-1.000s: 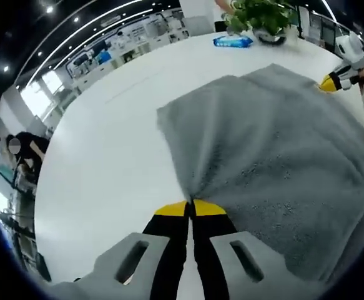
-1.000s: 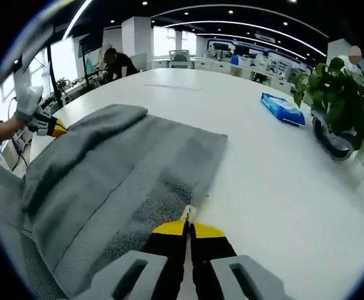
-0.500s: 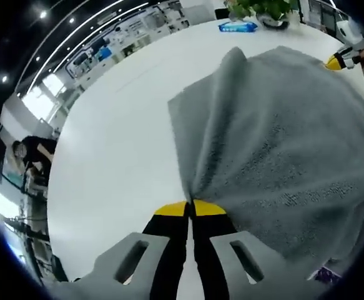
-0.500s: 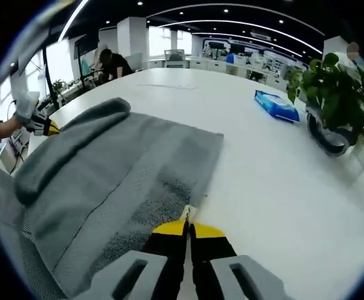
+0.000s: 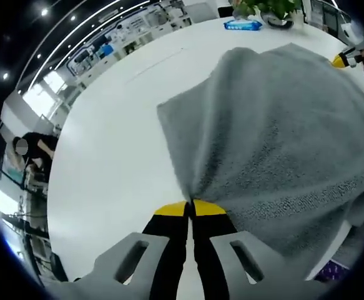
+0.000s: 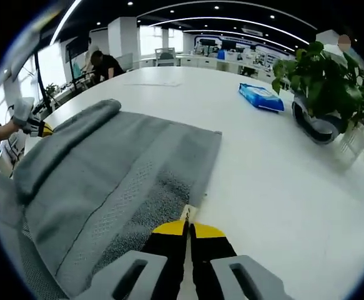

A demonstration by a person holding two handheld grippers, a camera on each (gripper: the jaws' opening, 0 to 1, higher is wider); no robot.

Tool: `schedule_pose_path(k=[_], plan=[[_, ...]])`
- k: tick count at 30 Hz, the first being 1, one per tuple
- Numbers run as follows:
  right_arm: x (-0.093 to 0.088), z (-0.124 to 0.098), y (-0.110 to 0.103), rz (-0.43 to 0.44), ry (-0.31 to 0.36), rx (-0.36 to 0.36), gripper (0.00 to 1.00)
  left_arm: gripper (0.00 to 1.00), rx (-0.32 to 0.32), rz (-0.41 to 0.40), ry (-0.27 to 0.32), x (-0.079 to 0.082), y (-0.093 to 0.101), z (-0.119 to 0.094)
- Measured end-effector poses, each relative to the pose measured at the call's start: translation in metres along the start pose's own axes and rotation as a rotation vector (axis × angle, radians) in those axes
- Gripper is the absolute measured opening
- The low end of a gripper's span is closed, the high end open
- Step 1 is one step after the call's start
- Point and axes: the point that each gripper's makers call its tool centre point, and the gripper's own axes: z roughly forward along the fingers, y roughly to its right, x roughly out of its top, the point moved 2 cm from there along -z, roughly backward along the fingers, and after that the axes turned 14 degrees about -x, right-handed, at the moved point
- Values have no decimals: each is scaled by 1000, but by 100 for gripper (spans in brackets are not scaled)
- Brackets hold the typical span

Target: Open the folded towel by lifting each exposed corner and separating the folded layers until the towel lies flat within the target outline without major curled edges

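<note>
While both grippers (image 5: 190, 203) (image 6: 186, 223) clamp towel (image 5: 275, 137) corners at lower centre, cloth billows over the table (image 5: 113, 144).

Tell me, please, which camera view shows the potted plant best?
The right gripper view shows it best: the potted plant stands large at the right on the white table, with its leaves and round pot clear, beyond the blue packet. In the left gripper view the same plant is small at the top edge and partly cut off.
</note>
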Motion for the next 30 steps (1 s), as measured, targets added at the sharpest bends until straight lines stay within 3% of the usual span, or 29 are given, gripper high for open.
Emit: schedule_pose_path(k=[12,30], plan=[[-15,-6,39,23,-23,-38,0,1,-7,10,-27,-2,-7,0],[-22,-4,73,-12,-63,-81,0,1,23,28,-70,-12,-32,-3]])
